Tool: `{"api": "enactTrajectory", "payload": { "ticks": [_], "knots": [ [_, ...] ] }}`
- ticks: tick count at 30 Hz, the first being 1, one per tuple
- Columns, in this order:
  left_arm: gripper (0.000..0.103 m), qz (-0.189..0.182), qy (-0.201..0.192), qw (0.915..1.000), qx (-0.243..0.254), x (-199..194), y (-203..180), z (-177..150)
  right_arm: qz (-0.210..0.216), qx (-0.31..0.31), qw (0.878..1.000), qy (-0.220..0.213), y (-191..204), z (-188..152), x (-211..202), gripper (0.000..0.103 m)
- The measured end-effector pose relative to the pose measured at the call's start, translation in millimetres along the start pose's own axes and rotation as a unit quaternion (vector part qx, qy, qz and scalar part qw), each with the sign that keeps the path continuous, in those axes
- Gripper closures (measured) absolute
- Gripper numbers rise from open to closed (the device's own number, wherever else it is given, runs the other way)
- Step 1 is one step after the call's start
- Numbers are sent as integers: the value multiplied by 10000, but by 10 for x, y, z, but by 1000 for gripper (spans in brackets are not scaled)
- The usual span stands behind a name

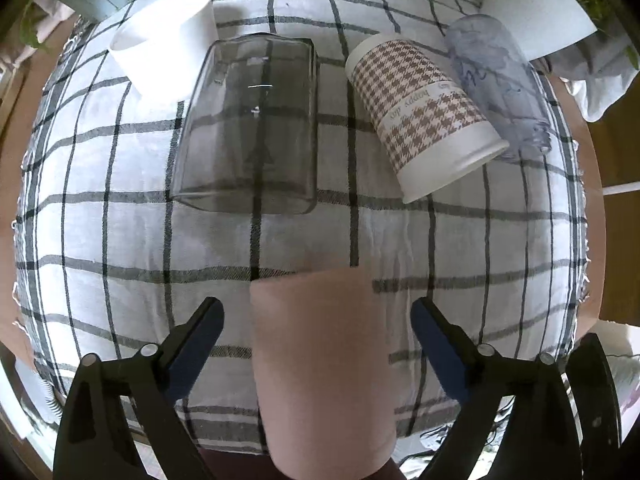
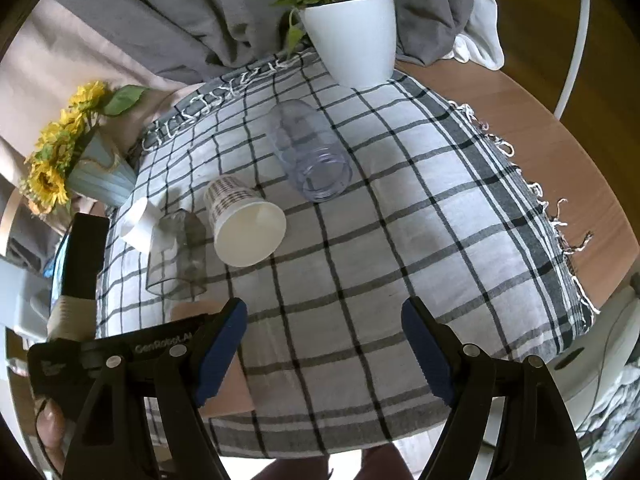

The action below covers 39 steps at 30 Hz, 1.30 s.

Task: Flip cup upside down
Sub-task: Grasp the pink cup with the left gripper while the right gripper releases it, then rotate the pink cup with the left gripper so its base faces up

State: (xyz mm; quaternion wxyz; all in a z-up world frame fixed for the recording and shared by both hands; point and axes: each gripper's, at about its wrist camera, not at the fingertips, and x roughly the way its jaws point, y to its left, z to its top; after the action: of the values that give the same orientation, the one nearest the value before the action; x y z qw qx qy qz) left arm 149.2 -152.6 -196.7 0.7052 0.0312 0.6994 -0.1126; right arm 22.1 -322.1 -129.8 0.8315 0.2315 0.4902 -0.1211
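Note:
A pink cup (image 1: 320, 364) lies on its side on the checked cloth, between the fingers of my left gripper (image 1: 316, 312), which is open around it without touching. Its base points away from me. In the right wrist view only a bit of the pink cup (image 2: 188, 314) shows behind the left gripper's body. My right gripper (image 2: 324, 312) is open and empty above the cloth's near part.
A smoky glass (image 1: 248, 128), a houndstooth paper cup (image 1: 424, 116), a clear bluish plastic cup (image 1: 496, 80) and a white cup (image 1: 168, 36) lie on their sides on the cloth (image 1: 120, 240). A white plant pot (image 2: 352, 36) and a sunflower vase (image 2: 96, 176) stand at the back.

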Motion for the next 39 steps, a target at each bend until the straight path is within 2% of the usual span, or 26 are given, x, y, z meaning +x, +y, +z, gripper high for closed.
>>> {"api": "enactTrajectory", "payload": {
  "ticks": [2,4,6,8,15,28,32,39],
  "knots": [
    [16,35,6,10000,-11,16,-17,19,-14,6,10000,16,-27,9,20,23],
    [29,25,46,10000,-56,44,-21,11,-22,8,10000,27,-43,20,35,23],
    [32,59,64,9999,-62,74,-40,33,-11,10,10000,43,-54,26,52,23],
    [40,132,35,9999,-104,90,-26,42,-29,11,10000,53,-49,23,54,23],
    [40,97,-106,9999,-77,25,22,47,-13,-29,10000,74,-30,15,73,23],
    [40,105,-1109,9935,249,-504,-27,68,54,-81,9999,-143,28,9,-69,23],
    [40,125,-1364,9892,517,-567,-63,-13,10,-145,9996,-223,44,-4,-114,23],
    [40,125,-1644,9841,655,-596,-117,-267,-114,-312,9993,-187,28,-90,-121,23]
  ]
}}
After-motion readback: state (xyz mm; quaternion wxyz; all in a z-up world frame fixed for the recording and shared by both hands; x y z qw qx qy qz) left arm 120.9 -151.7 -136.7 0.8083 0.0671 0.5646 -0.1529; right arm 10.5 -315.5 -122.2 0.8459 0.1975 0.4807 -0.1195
